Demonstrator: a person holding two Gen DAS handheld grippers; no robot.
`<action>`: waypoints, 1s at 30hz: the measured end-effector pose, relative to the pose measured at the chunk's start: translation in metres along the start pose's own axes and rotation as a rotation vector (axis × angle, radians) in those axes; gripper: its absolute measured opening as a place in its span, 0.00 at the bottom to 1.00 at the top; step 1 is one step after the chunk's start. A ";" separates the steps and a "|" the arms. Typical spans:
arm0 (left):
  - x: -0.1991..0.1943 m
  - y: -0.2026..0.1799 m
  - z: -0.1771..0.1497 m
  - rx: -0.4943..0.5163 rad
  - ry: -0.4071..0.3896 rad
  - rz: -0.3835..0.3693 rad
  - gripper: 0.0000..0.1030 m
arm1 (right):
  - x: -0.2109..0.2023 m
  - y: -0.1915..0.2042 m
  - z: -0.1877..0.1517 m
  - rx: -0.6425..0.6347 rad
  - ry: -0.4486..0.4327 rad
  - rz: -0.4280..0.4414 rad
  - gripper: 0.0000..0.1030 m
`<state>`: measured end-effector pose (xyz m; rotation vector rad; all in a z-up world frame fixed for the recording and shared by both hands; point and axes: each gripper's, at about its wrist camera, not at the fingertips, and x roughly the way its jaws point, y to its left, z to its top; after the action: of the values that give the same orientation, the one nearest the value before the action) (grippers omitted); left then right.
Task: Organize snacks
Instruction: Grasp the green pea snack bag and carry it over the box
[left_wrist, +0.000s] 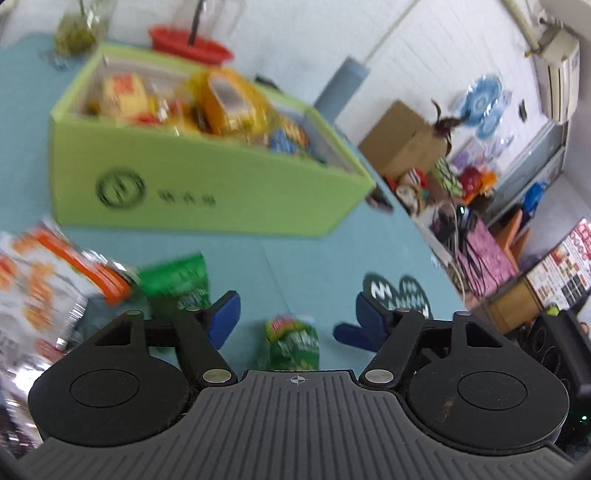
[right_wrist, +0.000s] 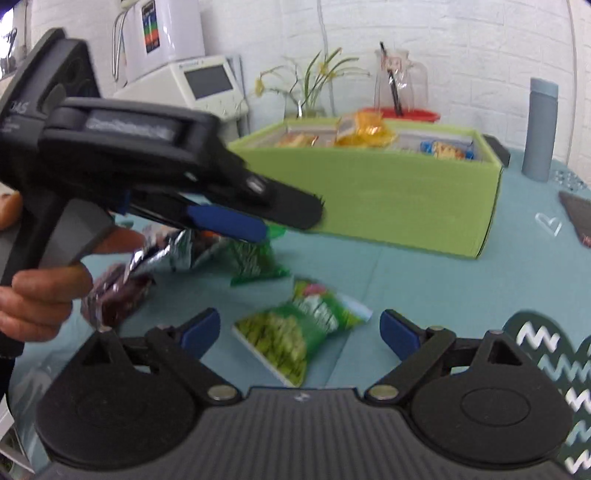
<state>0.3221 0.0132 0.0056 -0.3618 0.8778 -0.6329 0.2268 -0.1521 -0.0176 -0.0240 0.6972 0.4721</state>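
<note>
box (right_wrist: 373, 195) on table (right_wrist: 424, 280) | snacks (right_wrist: 364, 134) inside | pea packet (right_wrist: 295, 336) in front | bottle (right_wrist: 539, 129) right

I see my right tool (right_wrist: 299, 334) low in its own view, blue pads spread wide with nothing pressed between them. My left tool (left_wrist: 295, 317) stands partly apart in its view, also gripping nothing. From the right camera it crosses the upper left, angled downward, and a bare hand (right_wrist: 40, 291) grips its handle at left.

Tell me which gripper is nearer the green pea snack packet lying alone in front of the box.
Right. The right gripper frames the green pea packet between open jaws; the left gripper hovers farther back, over the other packets.
</note>
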 end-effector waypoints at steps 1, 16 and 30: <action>0.009 0.000 -0.002 -0.005 0.027 0.008 0.39 | 0.005 0.000 0.000 -0.011 0.005 0.003 0.90; -0.011 -0.014 -0.060 0.001 0.052 0.071 0.15 | -0.005 0.028 -0.023 -0.092 0.019 -0.001 0.62; -0.045 -0.063 0.028 0.086 -0.159 0.024 0.14 | -0.043 0.025 0.037 -0.182 -0.189 -0.067 0.57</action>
<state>0.3006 -0.0043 0.0832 -0.3184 0.6999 -0.6090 0.2106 -0.1410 0.0411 -0.1716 0.4650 0.4660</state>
